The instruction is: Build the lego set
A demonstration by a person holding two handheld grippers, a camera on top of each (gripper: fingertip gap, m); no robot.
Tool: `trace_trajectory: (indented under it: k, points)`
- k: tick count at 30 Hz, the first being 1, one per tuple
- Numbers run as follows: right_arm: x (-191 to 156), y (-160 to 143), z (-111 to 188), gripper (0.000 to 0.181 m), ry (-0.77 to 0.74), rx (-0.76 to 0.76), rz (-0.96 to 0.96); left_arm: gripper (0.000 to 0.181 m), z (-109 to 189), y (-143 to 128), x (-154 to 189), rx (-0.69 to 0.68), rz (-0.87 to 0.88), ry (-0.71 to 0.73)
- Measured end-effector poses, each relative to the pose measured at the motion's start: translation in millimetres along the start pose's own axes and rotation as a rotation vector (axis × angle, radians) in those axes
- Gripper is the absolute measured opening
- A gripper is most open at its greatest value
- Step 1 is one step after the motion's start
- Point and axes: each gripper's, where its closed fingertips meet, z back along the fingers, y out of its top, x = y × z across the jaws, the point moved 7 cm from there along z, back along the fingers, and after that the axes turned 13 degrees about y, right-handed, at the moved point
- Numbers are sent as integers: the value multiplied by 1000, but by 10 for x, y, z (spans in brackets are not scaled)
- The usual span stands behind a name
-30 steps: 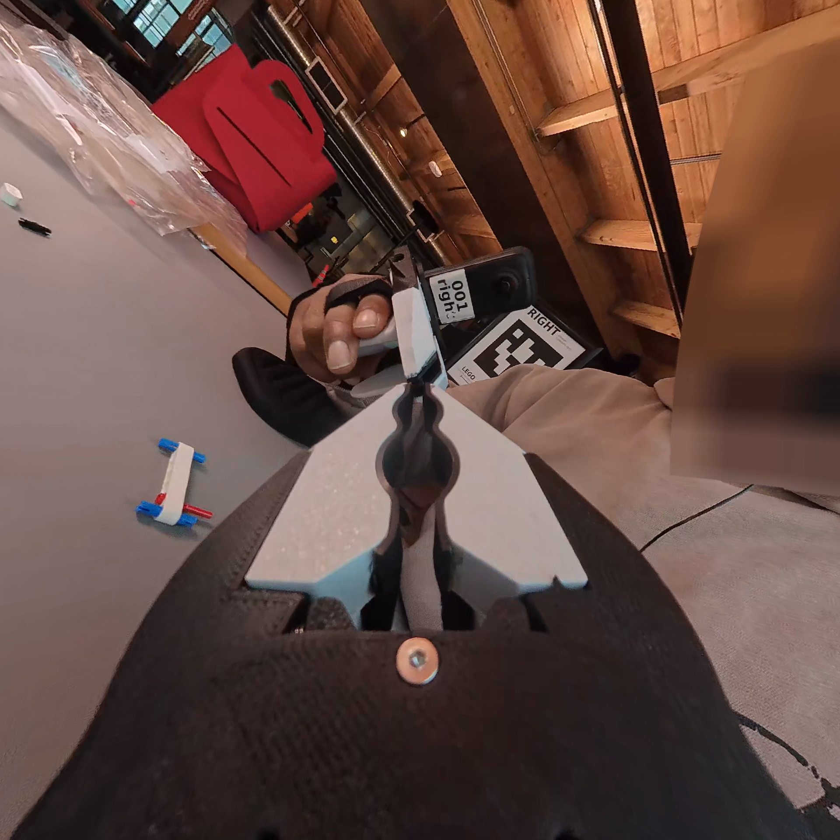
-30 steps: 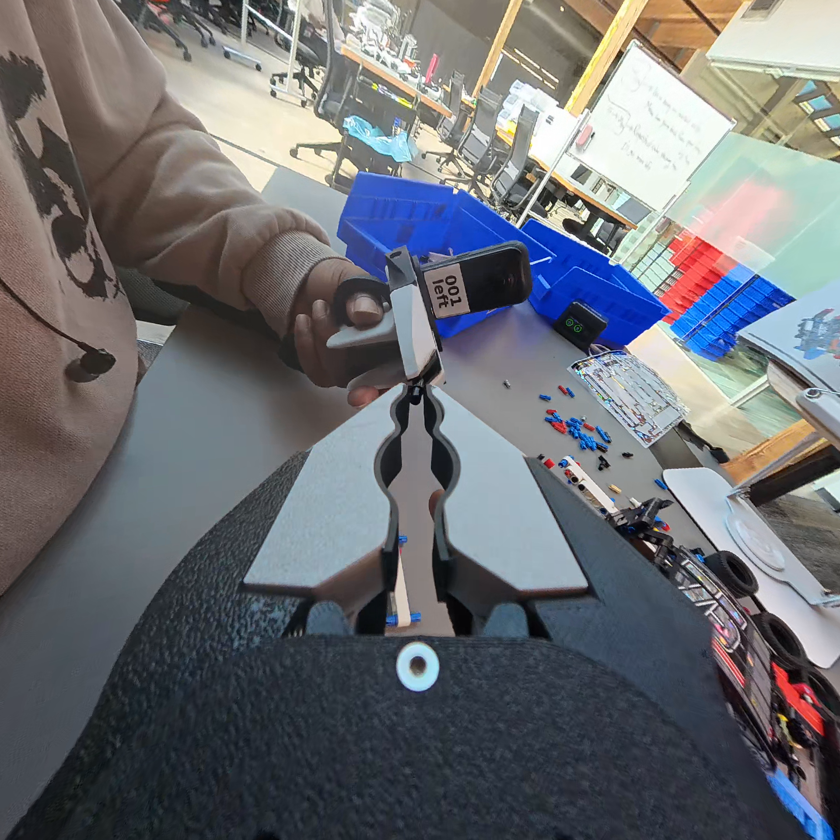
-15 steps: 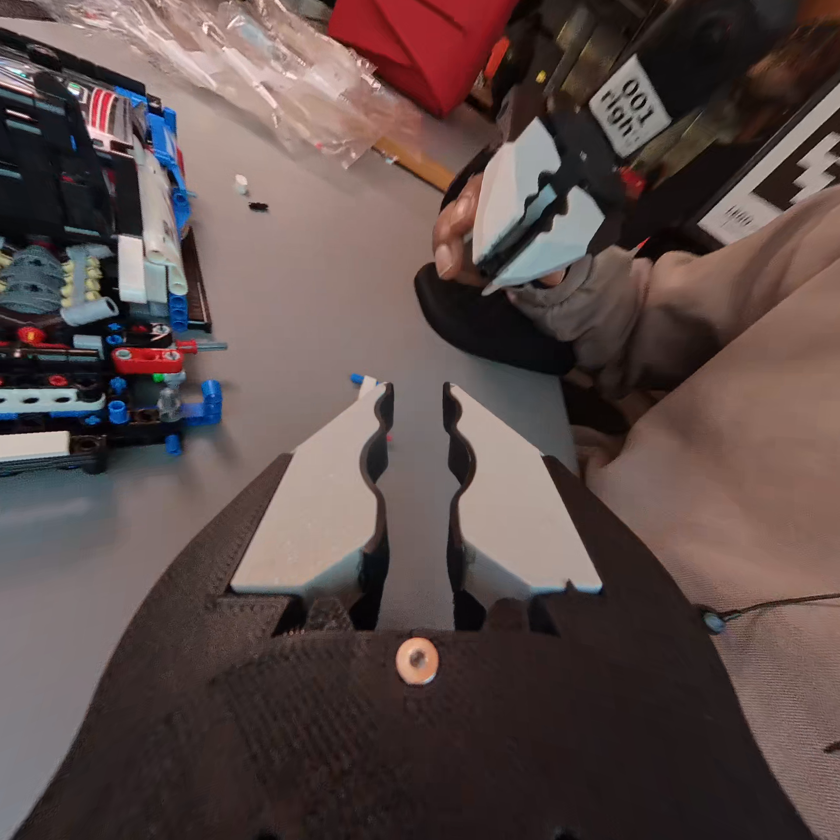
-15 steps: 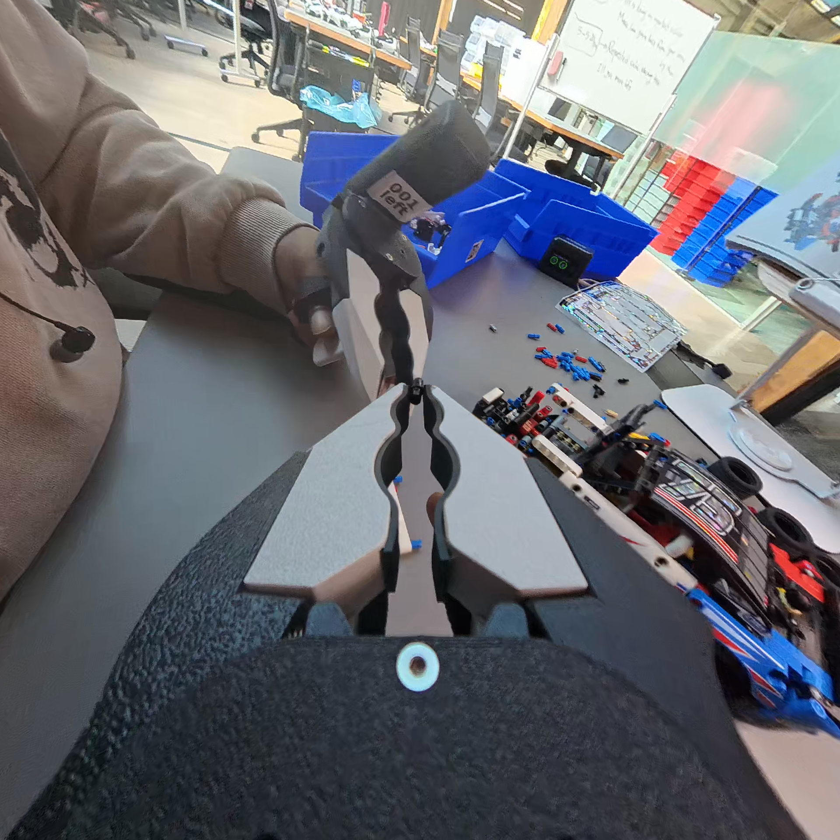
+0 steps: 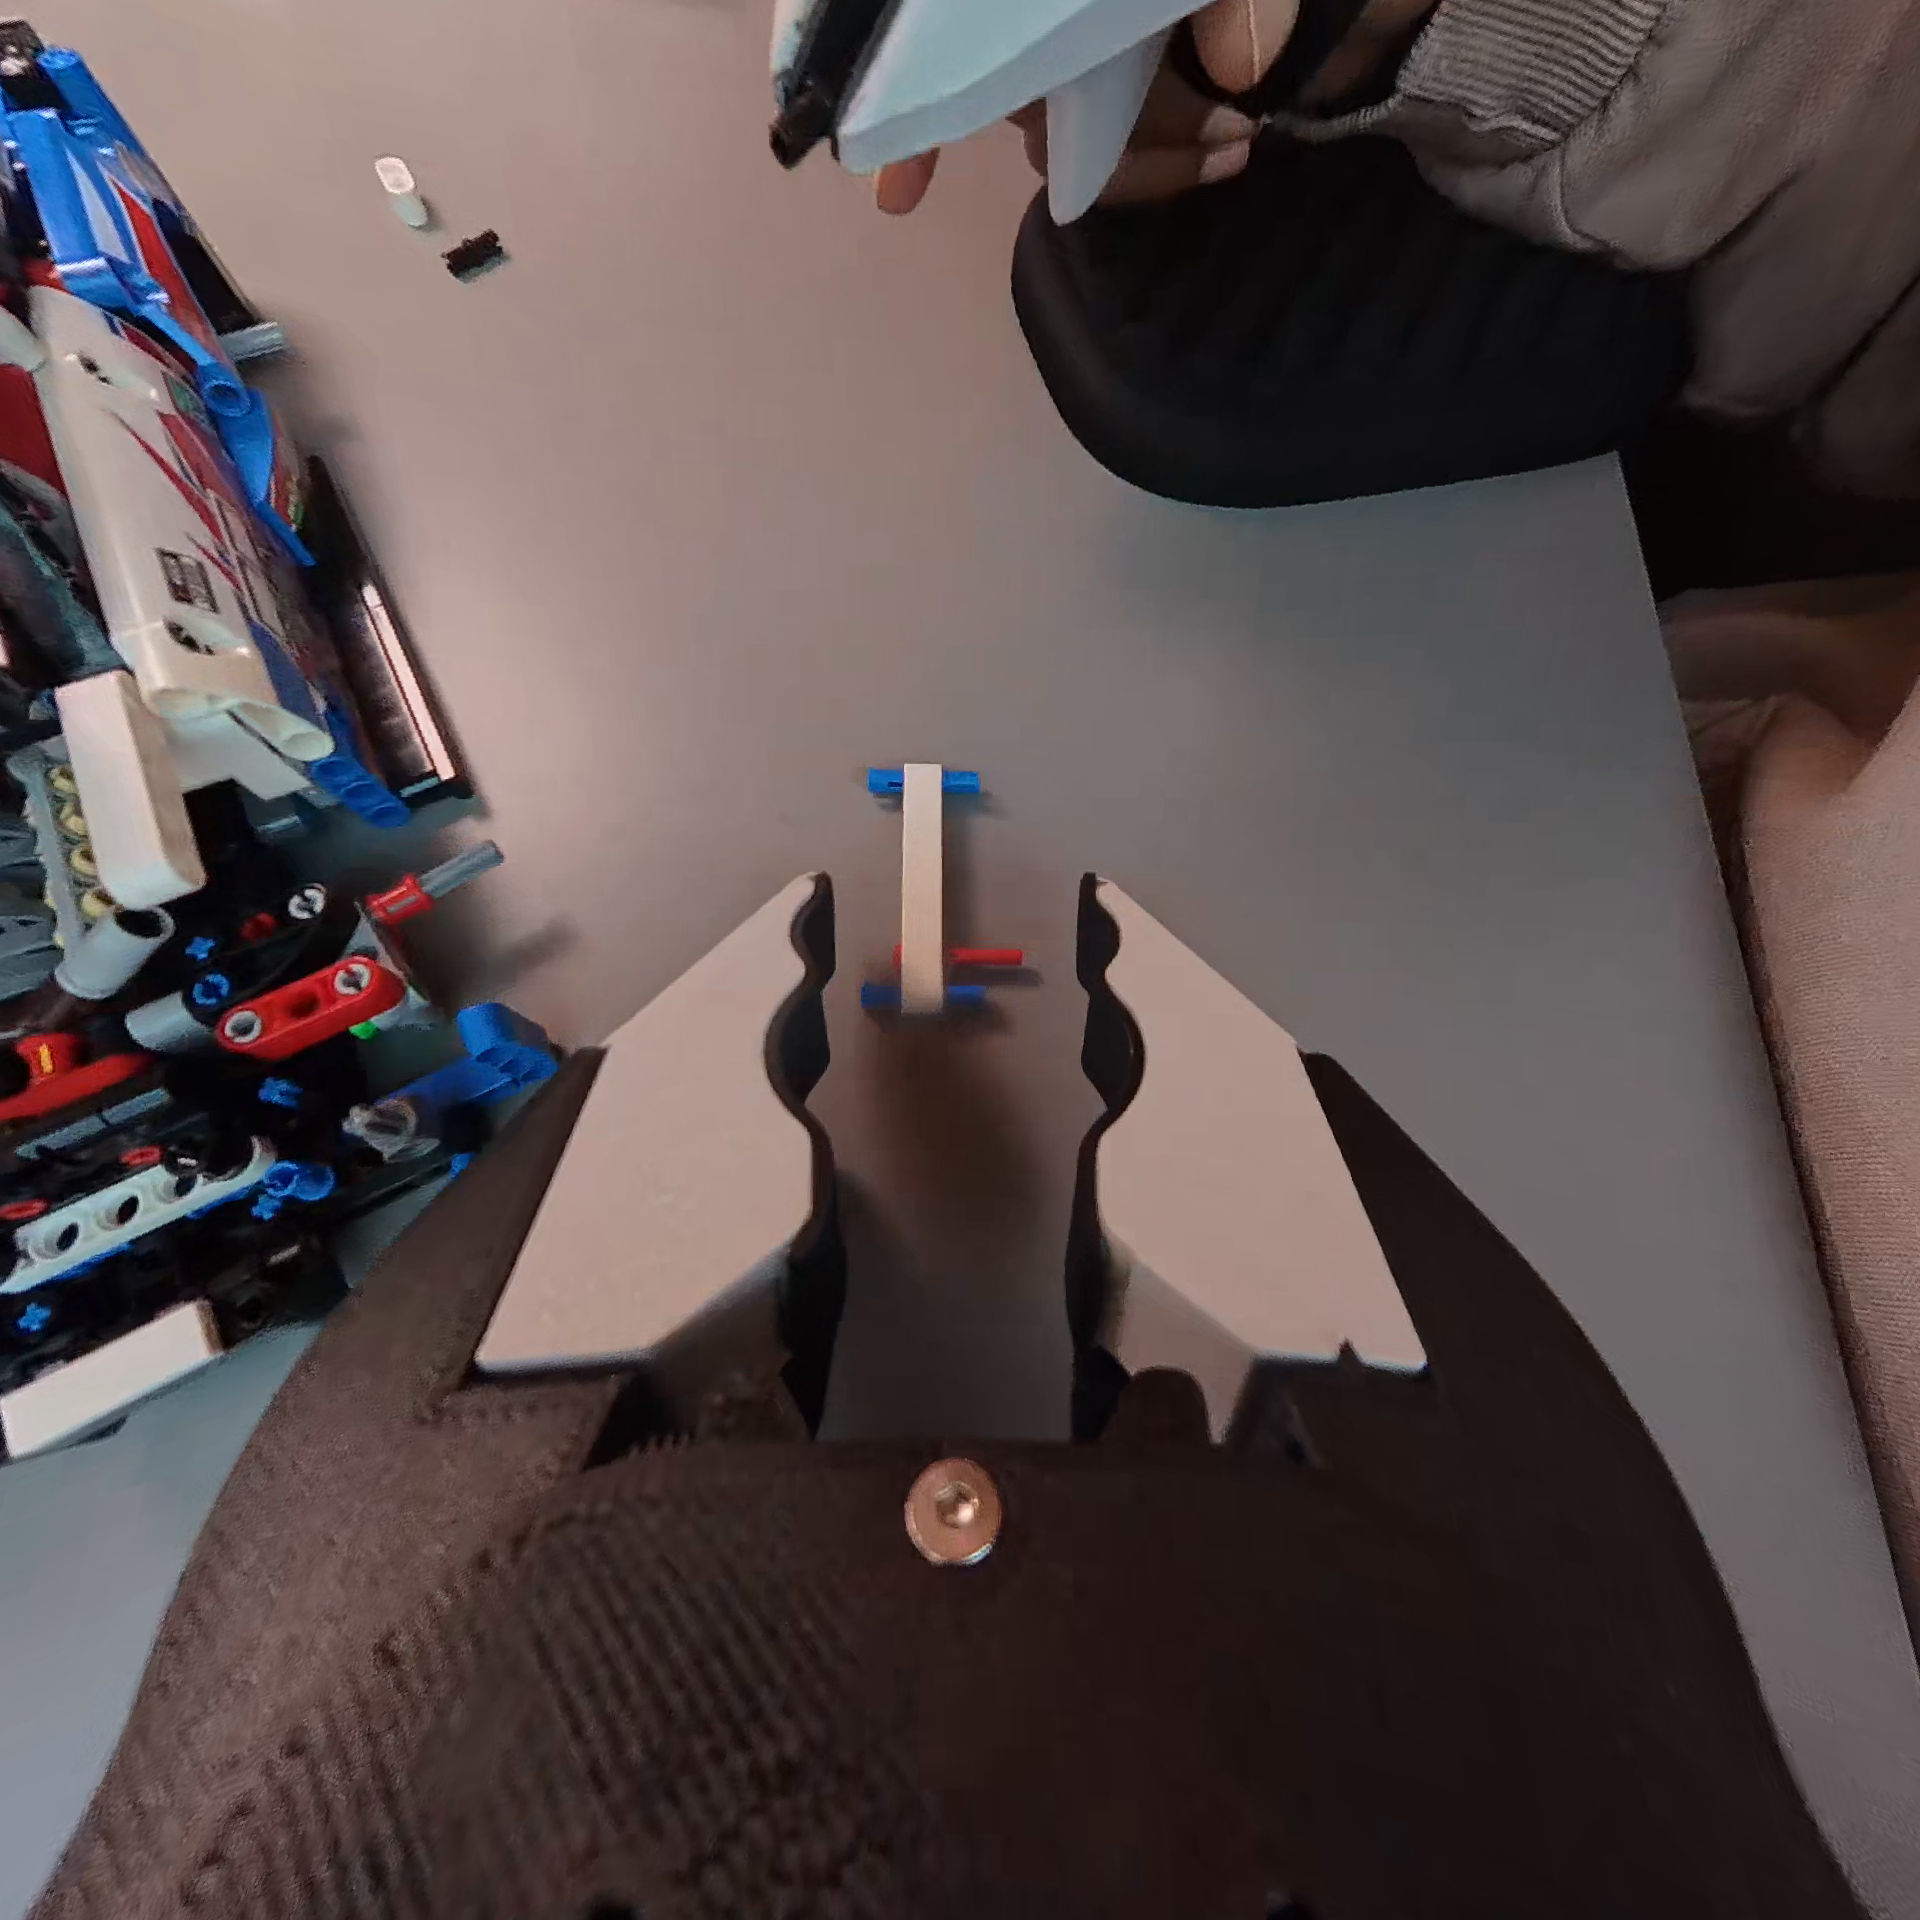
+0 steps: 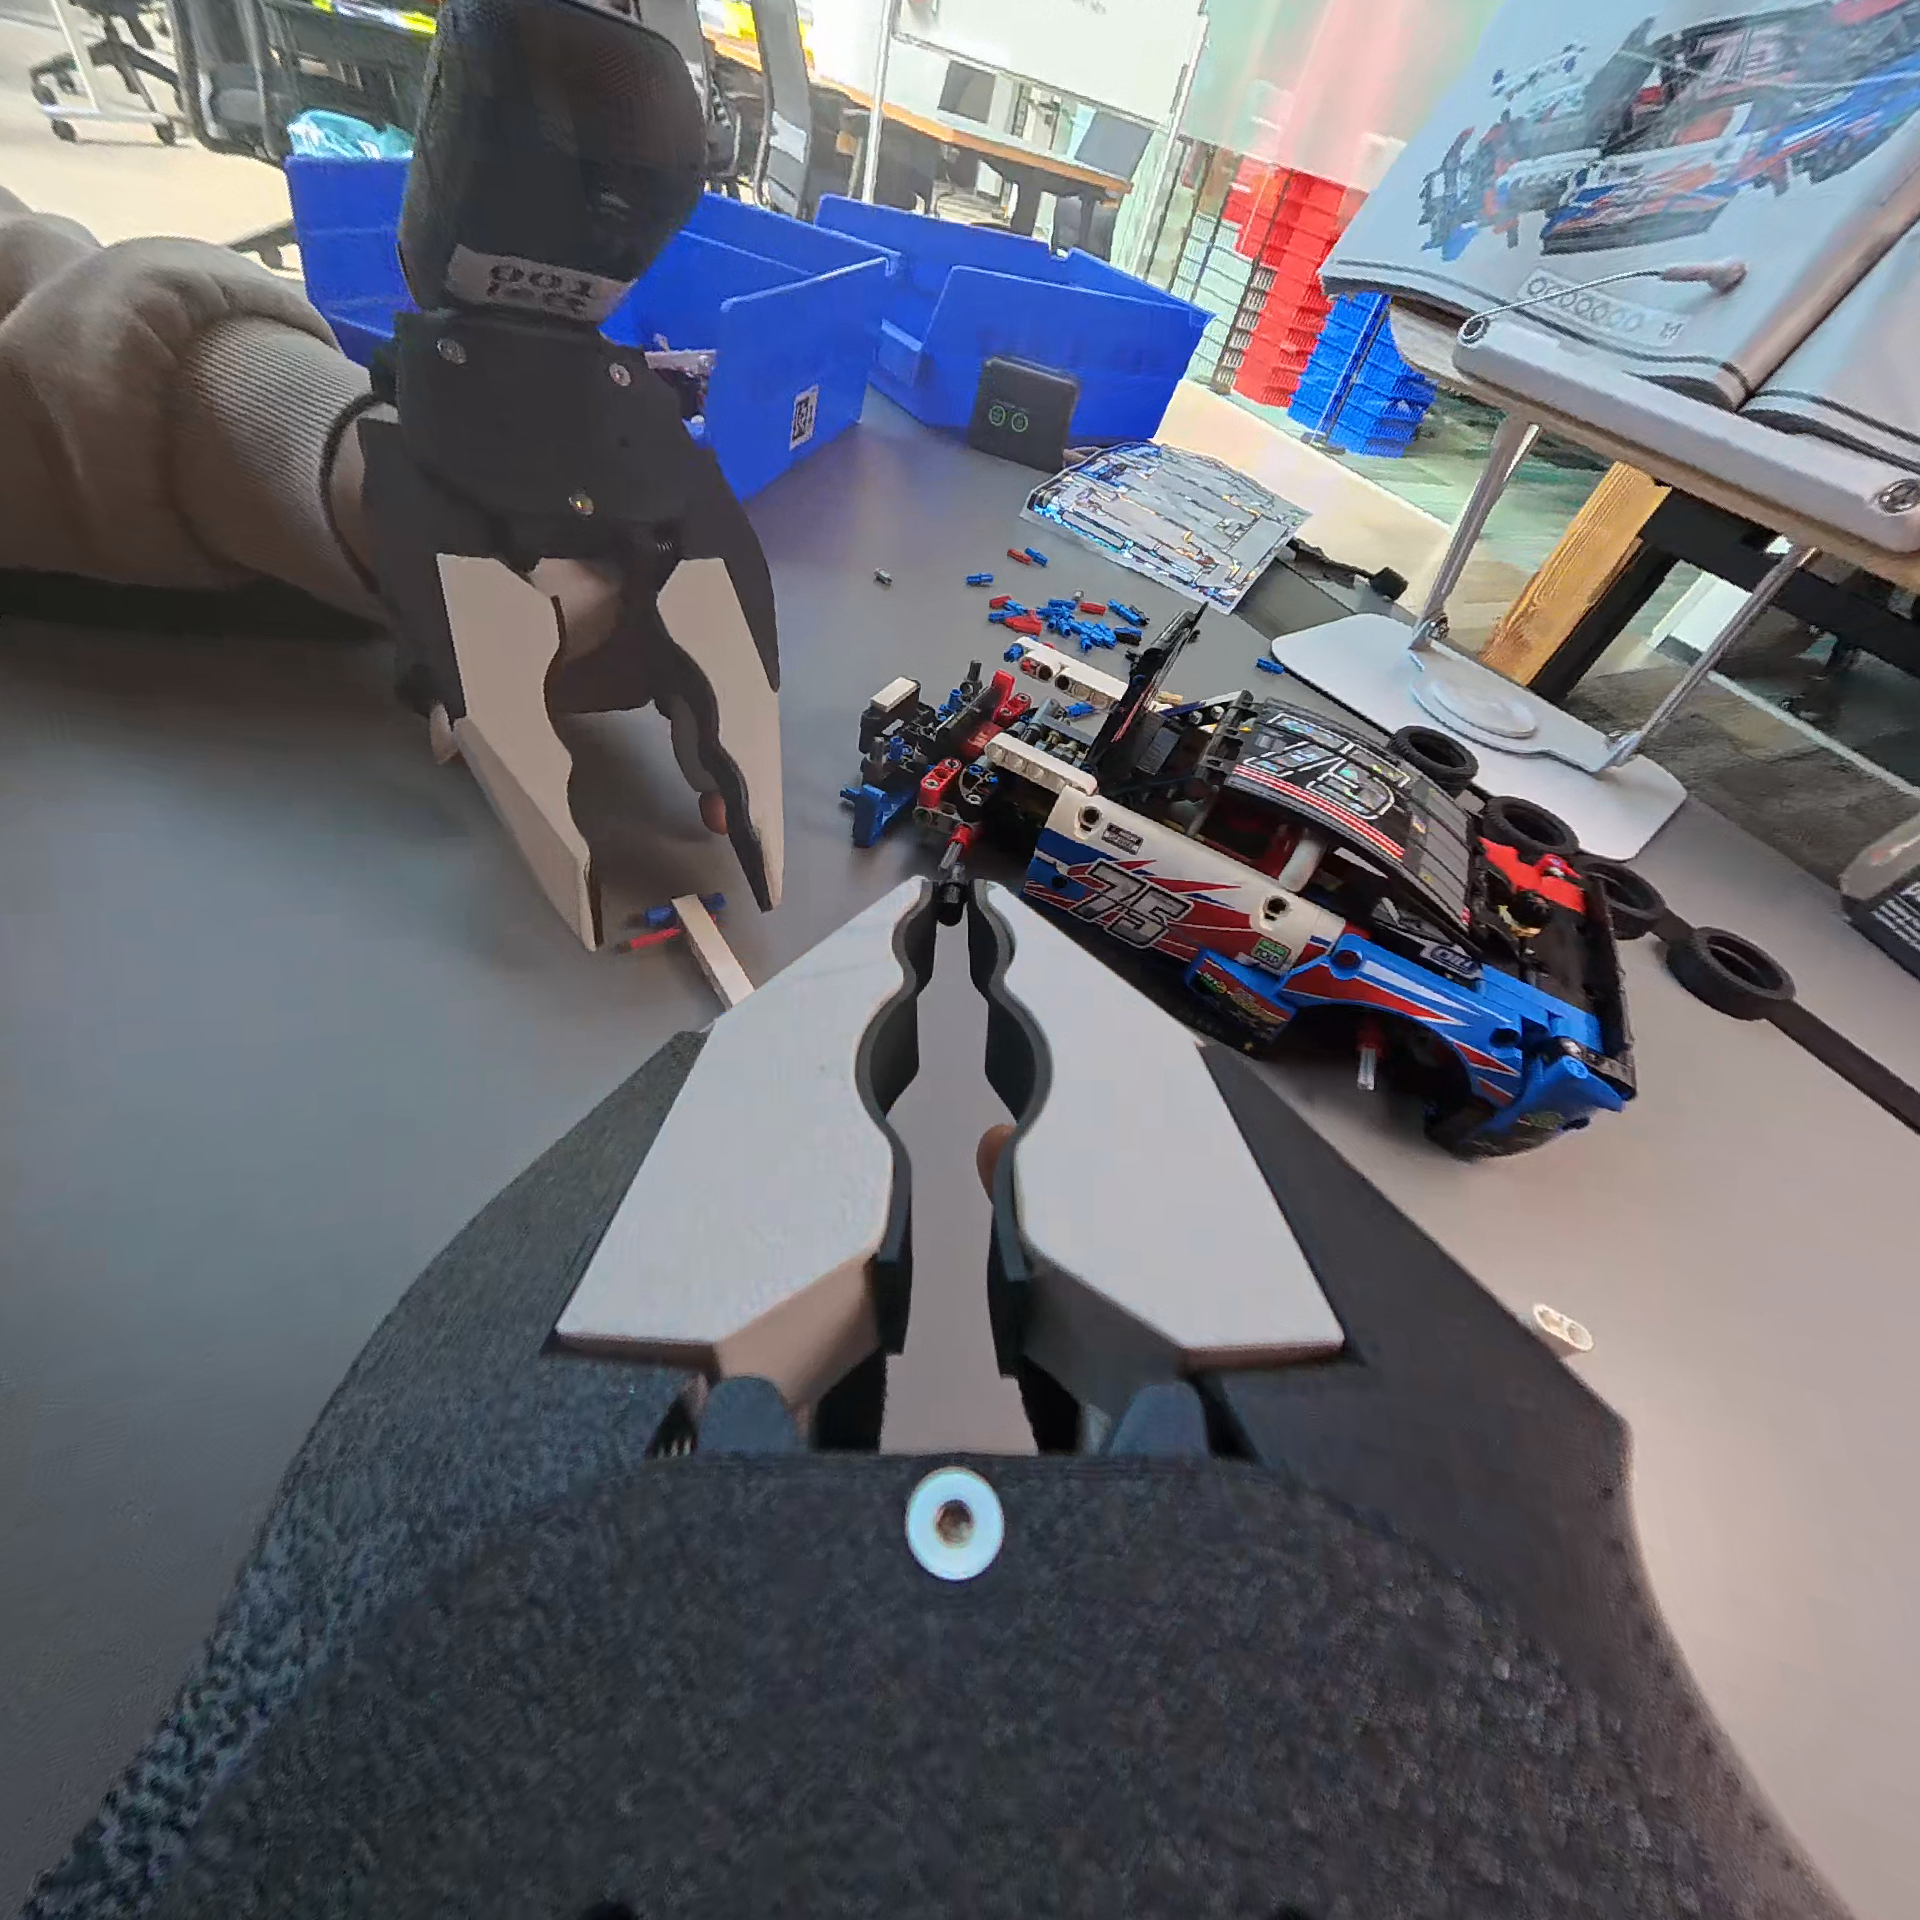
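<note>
A white Lego beam [image 5: 923,883] with blue pins at both ends and a red pin lies on the grey table [image 5: 1299,727]. My left gripper [image 5: 954,883] is open and low over it, one finger on each side, not touching it. In the right wrist view the left gripper [image 6: 677,914] stands over the same beam [image 6: 717,961]. My right gripper [image 6: 951,899] is shut on a small black pin at its tips and is held above the table. It also shows at the top of the left wrist view [image 5: 831,135]. The part-built Lego car [image 6: 1299,914] sits to the right.
The car's open end [image 5: 156,935] lies close to my left finger. A small white piece [image 5: 397,189] and a black piece [image 5: 473,252] lie farther off. Blue bins [image 6: 831,301], loose pins [image 6: 1070,613], a sticker sheet [image 6: 1164,520], tyres [image 6: 1725,971] and a booklet stand [image 6: 1507,717] are behind. Left tips to right tips: about 11 cm.
My left gripper has opened, swung away from the right gripper and come down over the white beam. My right gripper has stayed shut on the black pin and turned toward the car.
</note>
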Motion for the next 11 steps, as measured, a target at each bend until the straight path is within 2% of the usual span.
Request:
trace_trajectory:
  k: [1,6,8,11]
  points:
    - [5,2,0,3,-4,4,1,45,-23,-4,4,-21,-16,6]
    - [-3,-21,-31,3,-16,-21,14,24,-72,-26,-27,-77,-62,105]
    - [-4,-23,-31,3,-23,-22,19,8,-61,-39,-54,-91,-60,158]
    - [7,-20,-24,3,-32,-15,14,7,-27,-65,-69,-99,-49,202]
